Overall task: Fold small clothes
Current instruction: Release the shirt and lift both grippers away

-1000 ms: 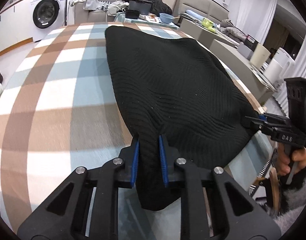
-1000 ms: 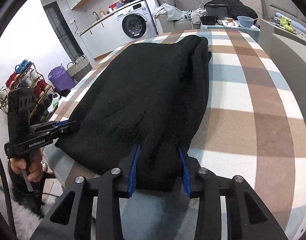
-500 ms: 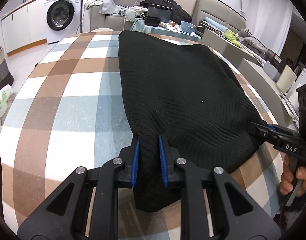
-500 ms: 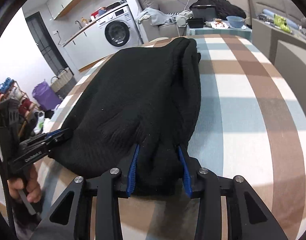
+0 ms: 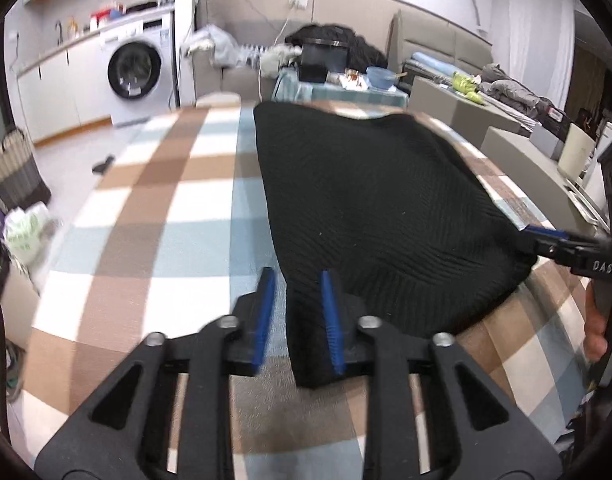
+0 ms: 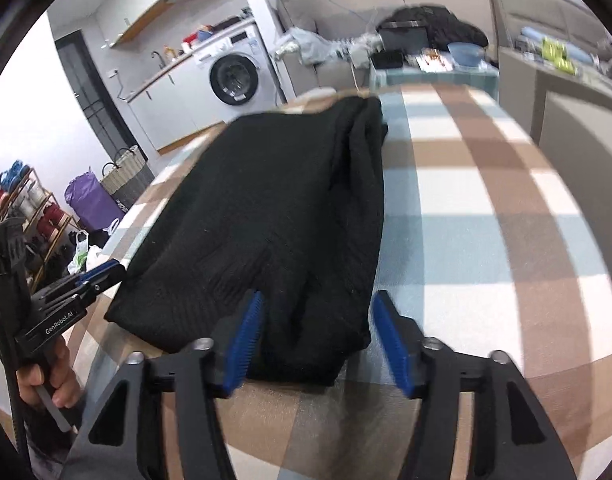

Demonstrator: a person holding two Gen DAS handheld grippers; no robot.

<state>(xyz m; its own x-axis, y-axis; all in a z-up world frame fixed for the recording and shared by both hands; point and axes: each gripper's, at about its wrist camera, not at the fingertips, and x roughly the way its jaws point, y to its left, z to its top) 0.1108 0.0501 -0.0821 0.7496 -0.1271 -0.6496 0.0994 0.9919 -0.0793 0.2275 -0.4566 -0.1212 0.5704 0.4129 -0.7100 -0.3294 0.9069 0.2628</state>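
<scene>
Knitwear, black and ribbed: the garment [image 5: 377,216] lies flat along the checked tablecloth [image 5: 154,216], running from the near edge of the table toward the far end, with its long right-hand side doubled over into a thick roll.

The two near corners sit between the tools. The left gripper [image 5: 296,312] has just been opening; its jaws stand a little apart, the corner against the right blue pad and clear of the left one, so nothing is pinched. The right gripper [image 6: 317,340] has also just been opening, wider, with its corner lying loose between the pads and touching neither firmly.

Judged from this, the cloth has been laid down and released. The risk is in the retreat: the ribbed pads could snag the knit and drag a corner off line, or tug the near hem over the table edge. The rolled side may also slump open, since nothing pins it.

Beyond the table stand a washing machine [image 5: 136,68] and a cluttered sofa.
</scene>
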